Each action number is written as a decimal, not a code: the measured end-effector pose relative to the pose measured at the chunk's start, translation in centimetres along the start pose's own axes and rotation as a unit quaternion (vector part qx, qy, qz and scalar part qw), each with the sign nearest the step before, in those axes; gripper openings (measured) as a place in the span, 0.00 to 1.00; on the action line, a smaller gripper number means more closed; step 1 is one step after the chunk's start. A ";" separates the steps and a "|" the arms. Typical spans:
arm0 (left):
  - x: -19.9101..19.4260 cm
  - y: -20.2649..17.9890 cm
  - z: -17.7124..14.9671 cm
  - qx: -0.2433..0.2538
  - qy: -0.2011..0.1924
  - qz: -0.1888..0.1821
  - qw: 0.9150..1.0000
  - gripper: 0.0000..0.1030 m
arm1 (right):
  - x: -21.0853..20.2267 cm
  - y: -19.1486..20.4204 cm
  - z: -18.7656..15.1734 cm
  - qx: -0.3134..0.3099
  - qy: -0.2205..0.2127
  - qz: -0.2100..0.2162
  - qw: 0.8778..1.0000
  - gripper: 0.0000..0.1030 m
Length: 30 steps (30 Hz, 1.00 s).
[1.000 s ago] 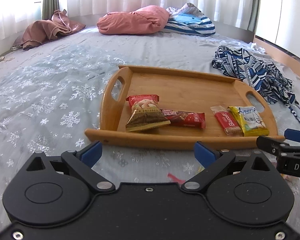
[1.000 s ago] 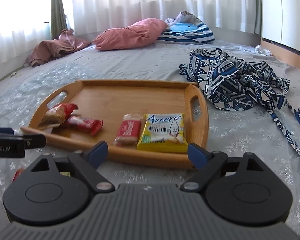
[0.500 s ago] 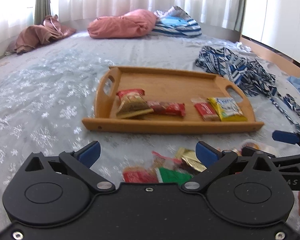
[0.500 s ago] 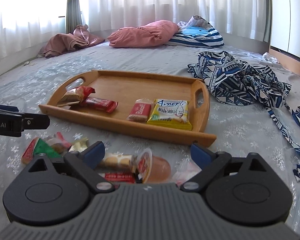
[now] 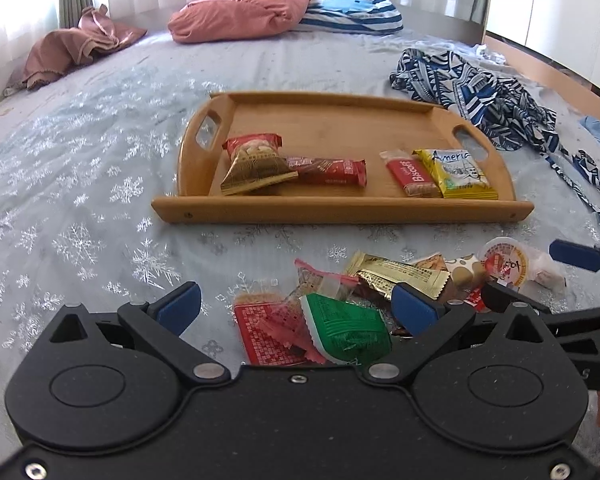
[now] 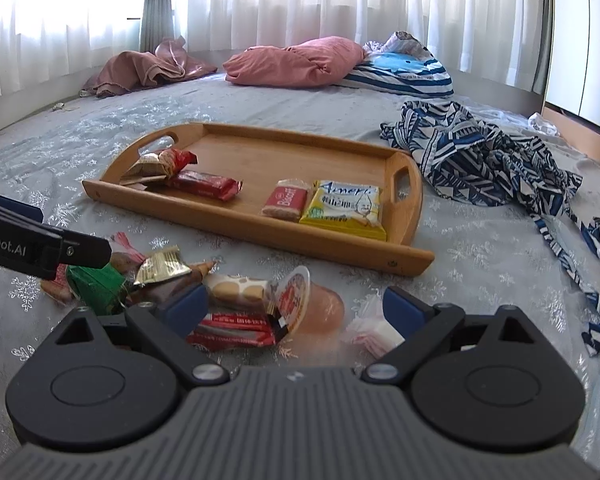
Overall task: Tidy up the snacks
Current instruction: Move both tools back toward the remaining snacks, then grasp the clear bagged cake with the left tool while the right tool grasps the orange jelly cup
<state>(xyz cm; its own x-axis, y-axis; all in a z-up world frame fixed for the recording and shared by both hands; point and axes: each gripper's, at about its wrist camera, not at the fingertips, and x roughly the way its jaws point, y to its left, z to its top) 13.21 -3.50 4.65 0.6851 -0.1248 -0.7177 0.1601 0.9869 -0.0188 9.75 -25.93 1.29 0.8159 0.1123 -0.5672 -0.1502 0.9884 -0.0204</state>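
A wooden tray (image 5: 340, 214) (image 6: 260, 236) lies on the bed and holds a gold packet (image 5: 256, 172), a red bar (image 5: 328, 170), a Biscoff pack (image 5: 412, 172) and a yellow pack (image 5: 456, 174). In front of it sits a loose pile: a red packet (image 5: 260, 328), a green packet (image 5: 344, 332) (image 6: 96, 284), a gold bar (image 5: 400, 274) and a jelly cup (image 5: 504, 262) (image 6: 316, 304). My left gripper (image 5: 296, 310) hangs open over the red and green packets. My right gripper (image 6: 296, 308) stands wide open above the jelly cup and a red stick pack (image 6: 236, 328), gripping nothing.
A blue-and-white patterned cloth (image 5: 480, 96) (image 6: 480, 156) is crumpled right of the tray. A pink pillow (image 5: 240, 12) and a brown cloth (image 5: 72, 48) lie far back. The wooden bed edge (image 5: 560, 76) runs along the right. The snowflake sheet left of the tray is bare.
Both grippers have drawn back from the tray, bringing the loose snack pile into view beneath them. The right jaws have spread a little wider.
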 end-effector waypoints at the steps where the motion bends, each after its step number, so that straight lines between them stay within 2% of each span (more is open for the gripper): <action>1: 0.2 0.0 0.0 -0.002 0.003 0.000 1.000 0.99 | 0.1 0.0 -0.1 0.002 0.002 0.000 1.000 0.97; 6: 1.0 -0.1 0.1 -0.010 0.018 -0.002 1.000 0.95 | 0.5 -0.3 -0.6 0.016 0.012 0.008 1.000 0.95; 9: 1.1 -0.4 0.1 0.000 0.016 -0.002 1.000 0.86 | 0.5 -0.4 -0.7 0.023 0.012 0.011 1.000 0.94; 16: 1.2 -0.8 0.1 0.009 0.015 -0.024 1.000 0.52 | 0.4 -0.5 -0.5 0.033 0.004 0.010 0.999 0.84; 23: 0.9 -0.9 0.0 0.023 0.002 -0.021 1.000 0.39 | 0.5 -1.9 -0.2 0.064 0.002 -0.022 0.998 0.71; 26: 0.9 -0.9 0.0 0.028 0.001 -0.021 0.999 0.38 | 0.6 -2.2 -0.3 0.063 0.007 -0.030 0.998 0.67; 30: 1.1 -0.9 0.0 0.030 0.003 -0.014 0.999 0.39 | 0.9 -1.9 -0.4 0.043 0.012 -0.033 0.998 0.67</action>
<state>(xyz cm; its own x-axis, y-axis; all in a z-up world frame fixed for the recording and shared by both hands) 13.84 -4.55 3.84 0.6748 -0.1517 -0.7222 0.2217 0.9751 0.0023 10.55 -27.72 0.48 0.8081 0.0459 -0.5873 -0.0481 0.9988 0.0118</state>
